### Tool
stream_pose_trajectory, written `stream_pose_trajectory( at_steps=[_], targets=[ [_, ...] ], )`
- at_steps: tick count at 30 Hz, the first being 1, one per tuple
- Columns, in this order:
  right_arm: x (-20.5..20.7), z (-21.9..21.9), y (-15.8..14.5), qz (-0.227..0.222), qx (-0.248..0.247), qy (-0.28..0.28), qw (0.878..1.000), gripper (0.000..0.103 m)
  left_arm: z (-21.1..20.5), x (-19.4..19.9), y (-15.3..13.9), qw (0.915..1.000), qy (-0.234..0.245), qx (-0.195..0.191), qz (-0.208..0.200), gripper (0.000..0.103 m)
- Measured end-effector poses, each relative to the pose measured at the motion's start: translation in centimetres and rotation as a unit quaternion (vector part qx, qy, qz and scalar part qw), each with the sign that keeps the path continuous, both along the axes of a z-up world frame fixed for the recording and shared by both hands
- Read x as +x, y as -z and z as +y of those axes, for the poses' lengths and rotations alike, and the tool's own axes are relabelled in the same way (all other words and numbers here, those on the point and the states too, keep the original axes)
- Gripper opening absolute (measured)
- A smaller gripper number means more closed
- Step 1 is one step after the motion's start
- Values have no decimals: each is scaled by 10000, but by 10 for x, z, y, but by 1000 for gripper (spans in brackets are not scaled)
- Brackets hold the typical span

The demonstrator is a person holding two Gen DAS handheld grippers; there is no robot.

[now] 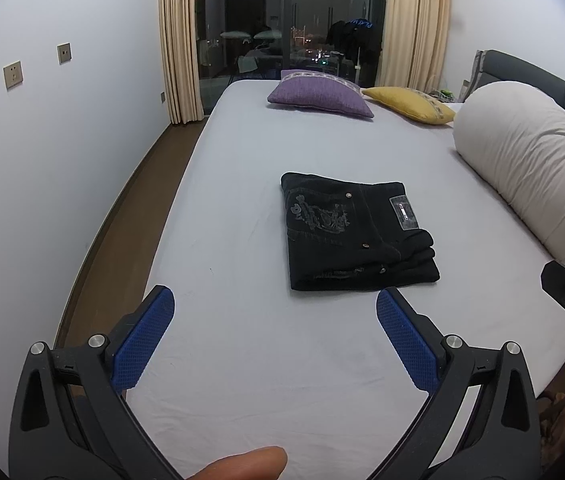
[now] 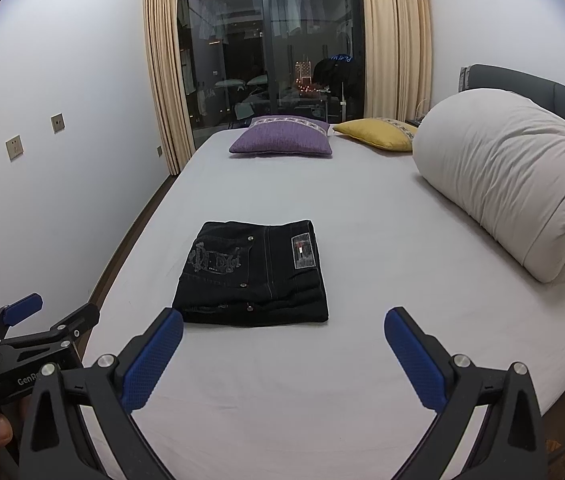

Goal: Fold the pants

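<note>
We see a wide bed (image 1: 242,200) under a pale sheet, running away from us toward a dark glass door (image 2: 270,48) flanked by beige curtains (image 2: 166,80). Along its right side lies a big rolled white duvet (image 2: 510,180). At the far end rest a purple pillow (image 1: 318,96) and, to its right, a yellow pillow (image 1: 410,104). The black pants (image 1: 356,234) lie folded into a compact stack in the middle of the bed, pocket embroidery and label facing up, touched by neither tool. Our left gripper (image 1: 276,340) hovers near them with its blue pads spread wide, holding nothing. Our right gripper (image 2: 284,354) is likewise spread apart and empty, just short of the pants.
</note>
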State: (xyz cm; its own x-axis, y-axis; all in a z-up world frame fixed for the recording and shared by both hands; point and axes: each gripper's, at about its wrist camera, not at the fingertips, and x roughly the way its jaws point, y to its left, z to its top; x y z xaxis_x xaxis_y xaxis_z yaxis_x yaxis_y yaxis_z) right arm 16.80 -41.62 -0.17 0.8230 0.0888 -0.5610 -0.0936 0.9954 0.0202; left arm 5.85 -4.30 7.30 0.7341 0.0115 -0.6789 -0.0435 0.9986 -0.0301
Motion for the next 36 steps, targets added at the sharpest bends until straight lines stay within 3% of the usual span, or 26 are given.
stream_pose_trajectory(
  at_steps=[36],
  targets=[
    [4,-1,3,100,-34,-74,9999,103,2,1,6,10000,-9,-3,37,103]
  ],
)
